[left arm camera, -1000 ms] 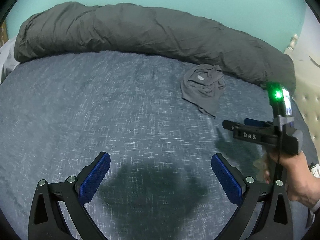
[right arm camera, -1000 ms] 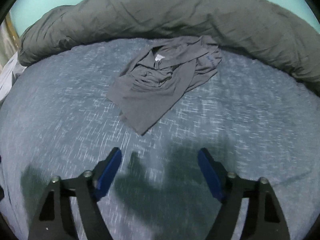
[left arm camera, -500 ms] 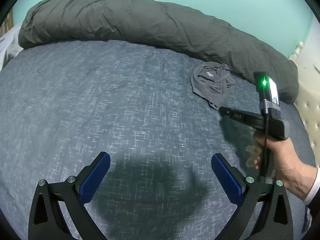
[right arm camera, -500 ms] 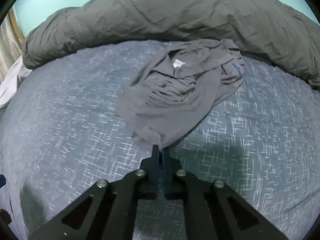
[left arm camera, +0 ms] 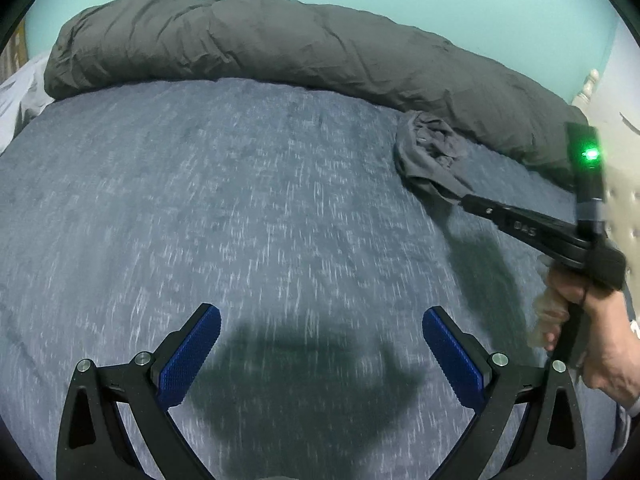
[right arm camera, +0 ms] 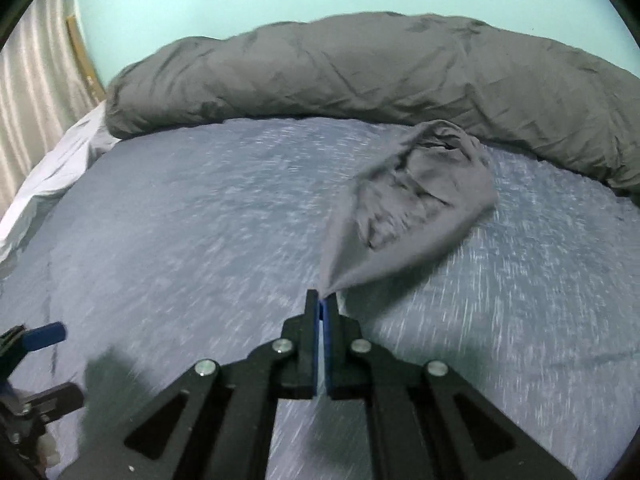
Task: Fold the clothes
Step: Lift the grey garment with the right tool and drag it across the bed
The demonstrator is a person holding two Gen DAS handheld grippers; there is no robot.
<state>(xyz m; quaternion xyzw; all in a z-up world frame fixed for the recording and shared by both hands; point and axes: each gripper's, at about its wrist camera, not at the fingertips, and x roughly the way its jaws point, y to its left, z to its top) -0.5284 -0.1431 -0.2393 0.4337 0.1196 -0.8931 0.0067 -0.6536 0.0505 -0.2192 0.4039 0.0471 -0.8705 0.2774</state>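
1 grey garment (right arm camera: 416, 200) pinched by right gripper (right arm camera: 322, 300), left gripper (left arm camera: 320, 344) apart, 1 duvet (left arm camera: 280, 48)

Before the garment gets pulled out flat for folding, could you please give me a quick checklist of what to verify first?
1. Right tool shut on a corner of the grey garment: ok.
2. Left tool open and free to take a second corner: ok.
3. Garment apart from the rolled grey duvet: cannot tell, they lie close.
4. Bare blue bedsheet available for spreading: ok.
5. Garment flat: not ok, bunched.
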